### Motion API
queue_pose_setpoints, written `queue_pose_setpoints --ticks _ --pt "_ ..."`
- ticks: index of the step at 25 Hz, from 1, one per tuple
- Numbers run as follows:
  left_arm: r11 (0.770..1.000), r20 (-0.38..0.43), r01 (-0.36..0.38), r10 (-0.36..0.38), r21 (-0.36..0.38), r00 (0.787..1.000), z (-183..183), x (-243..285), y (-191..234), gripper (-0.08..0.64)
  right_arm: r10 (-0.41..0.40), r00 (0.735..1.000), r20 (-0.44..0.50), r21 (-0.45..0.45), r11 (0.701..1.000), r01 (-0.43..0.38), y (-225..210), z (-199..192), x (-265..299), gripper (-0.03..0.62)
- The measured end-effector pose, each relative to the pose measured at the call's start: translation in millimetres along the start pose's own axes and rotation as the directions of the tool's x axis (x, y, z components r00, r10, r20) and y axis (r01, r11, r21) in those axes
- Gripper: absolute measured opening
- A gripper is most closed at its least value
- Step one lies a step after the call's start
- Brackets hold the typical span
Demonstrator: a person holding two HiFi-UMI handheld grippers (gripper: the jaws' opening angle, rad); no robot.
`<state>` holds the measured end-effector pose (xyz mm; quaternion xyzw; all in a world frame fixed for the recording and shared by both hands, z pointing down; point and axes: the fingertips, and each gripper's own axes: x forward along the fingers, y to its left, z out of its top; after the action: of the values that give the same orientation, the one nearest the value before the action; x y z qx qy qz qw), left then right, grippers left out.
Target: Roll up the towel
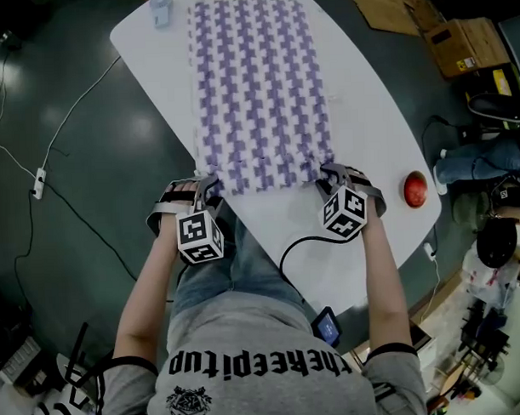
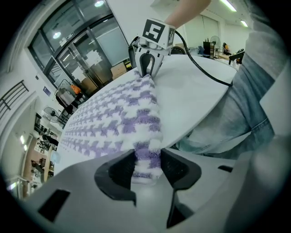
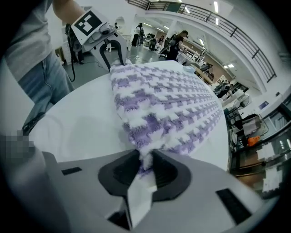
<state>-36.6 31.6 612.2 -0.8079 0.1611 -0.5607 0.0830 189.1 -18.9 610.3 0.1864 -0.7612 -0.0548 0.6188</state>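
Floor, far left: one white power strip (image 1: pixel 39 182) with thin leads trailing across the dark floor.

One white oval table (image 1: pixel 368 130). At its far left corner, one small pale blue thing (image 1: pixel 160 10), too small to identify.

Left gripper (image 1: pixel 206 189), one marker cube (image 1: pixel 200 236). The jaws sit wide on either side of the towel's near left corner. The pile brushes both pads with no pinch showing, so it reads as loose, not clamped.

One towel (image 1: pixel 260 92), purple-and-white check, lies flat and unrolled lengthwise on the table. Its left edge runs close to the table rim. Its near edge is by the person, with the left corner right at the table's near rim.

Right gripper (image 1: pixel 331 176), second cube (image 1: pixel 345 213). The jaws are clenched on the near right corner, with the cloth squeezed thin between the pads.

One black cable (image 1: pixel 300 243) loops on the bare table behind the right gripper. One small device with a blue screen (image 1: pixel 328 326) sits at the near rim.

There is a wide bare strip to the right of the towel. One red round thing (image 1: pixel 415 188) sits at the right rim, well apart from the towel.

The shirt print, upside down from above, seems to read "thekeepitup".

Floor, far right: cardboard boxes (image 1: pixel 467 44).
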Motion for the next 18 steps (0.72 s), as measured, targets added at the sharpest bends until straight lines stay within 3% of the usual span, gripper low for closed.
queue_pose_setpoints --ticks 1,7,18 --pt "1.000 0.002 -0.002 0.002 -0.001 1.000 -0.6 0.0 2.9 0.183 -0.005 1.000 -0.005 -0.003 1.000 0.005 -1.7 0.7 0.8 0.035" --pt "1.000 -0.002 -0.025 0.025 0.005 1.000 3.9 -2.8 14.5 0.060 0.001 1.000 -0.016 0.012 1.000 -0.001 -4.2 -2.3 -2.2 0.025" --pt "0.994 0.003 0.101 -0.101 0.028 0.995 14.5 -26.4 -23.1 0.046 0.057 0.998 -0.013 0.046 0.997 -0.057 32.7 -15.3 -38.1 0.025"
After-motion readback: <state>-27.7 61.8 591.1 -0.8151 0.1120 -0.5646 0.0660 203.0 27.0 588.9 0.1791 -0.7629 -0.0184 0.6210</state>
